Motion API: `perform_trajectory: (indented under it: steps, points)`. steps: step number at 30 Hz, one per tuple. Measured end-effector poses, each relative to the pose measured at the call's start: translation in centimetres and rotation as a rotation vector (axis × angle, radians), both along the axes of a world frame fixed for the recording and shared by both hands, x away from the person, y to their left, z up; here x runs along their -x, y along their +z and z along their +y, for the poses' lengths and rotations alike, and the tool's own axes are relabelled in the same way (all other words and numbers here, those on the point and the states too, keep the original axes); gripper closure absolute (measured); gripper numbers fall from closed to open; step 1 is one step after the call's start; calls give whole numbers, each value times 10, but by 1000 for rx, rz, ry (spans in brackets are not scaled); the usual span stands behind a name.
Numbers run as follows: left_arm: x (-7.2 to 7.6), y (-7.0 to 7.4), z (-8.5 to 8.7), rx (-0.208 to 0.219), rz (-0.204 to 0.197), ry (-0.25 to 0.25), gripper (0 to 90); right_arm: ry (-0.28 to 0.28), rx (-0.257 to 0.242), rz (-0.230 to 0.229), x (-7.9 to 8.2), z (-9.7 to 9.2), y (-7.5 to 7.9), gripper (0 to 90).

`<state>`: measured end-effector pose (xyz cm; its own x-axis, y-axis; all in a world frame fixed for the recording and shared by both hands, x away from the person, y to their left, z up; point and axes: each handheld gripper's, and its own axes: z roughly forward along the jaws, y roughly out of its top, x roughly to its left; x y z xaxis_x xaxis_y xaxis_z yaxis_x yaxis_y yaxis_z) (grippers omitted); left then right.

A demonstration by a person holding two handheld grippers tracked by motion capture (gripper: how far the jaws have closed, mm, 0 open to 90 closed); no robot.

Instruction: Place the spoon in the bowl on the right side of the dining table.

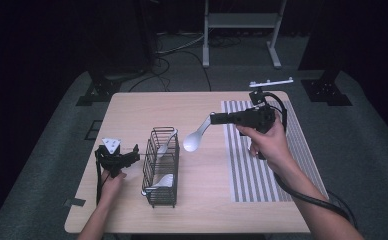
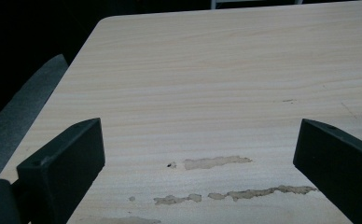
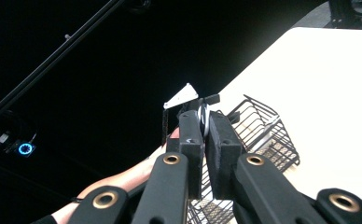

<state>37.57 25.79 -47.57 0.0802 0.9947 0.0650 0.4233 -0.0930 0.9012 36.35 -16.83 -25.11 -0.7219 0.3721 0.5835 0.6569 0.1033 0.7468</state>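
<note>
— Spoon [image 1: 196, 139], then: what does it look like?

— White, smooth, with a rounded bowl and a short curved handle, glossy like plastic or ceramic, though I can't tell which from the high view. It hangs in the air over the middle of the counter [image 1: 202, 210], bowl tipped down and toward the person, just right of the wire basket [image 1: 160, 167] and above it.

— What has it?

— The right tool [image 1: 215, 118]. Its two black jaws are pinched tight on the handle's end, level and pointing left. In the right gripper view the pads [image 3: 221, 140] stand nearly together with a thin pale edge of the spoon [image 3: 204, 119] caught between them.

— And the basket?

— Black wire, a narrow oblong cage with an open top, standing on the pale wood-grain counter. Two more white spoons [image 1: 163, 181] lie inside it, one leaning at the far end, one near the close end.

— The left tool?

— It [image 1: 130, 156] rests low on the counter to the left of the basket, just beside it, a grey three-cornered plate on top. Its jaws stand wide apart with nothing between them; the left gripper view has bare wood there, with a few scuffed patches [image 2: 216, 162] where the surface has worn off.

— Anything to the right?

— A grey-and-white striped mat [image 1: 249, 175], flat on the counter beneath the right hand [image 1: 264, 142].
</note>
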Motion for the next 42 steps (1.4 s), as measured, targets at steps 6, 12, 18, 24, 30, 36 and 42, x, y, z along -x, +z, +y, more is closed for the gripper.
perform_trajectory:
  steps: [6,12,18,24,30,36,42]
  points:
    - [0,0,0,0,1,0,10,-24,-4,15,-2,-10,-6,855]
    - [0,0,0,2,-2,1,10,-45,-3,28,-4,-19,-12,855]
    - [0,0,0,2,-2,1,9,-75,-7,47,-6,-31,-21,855]
    - [0,0,0,4,-2,1,10,-101,-3,68,-10,-40,-31,855]
    - [0,0,0,3,-4,1,9,-130,-7,78,-12,-50,-38,855]
    - [0,0,0,4,-4,2,10,-143,-9,81,-13,-55,-41,854]
    - [0,0,0,4,-2,0,10,-158,-3,87,-15,-59,-44,855]
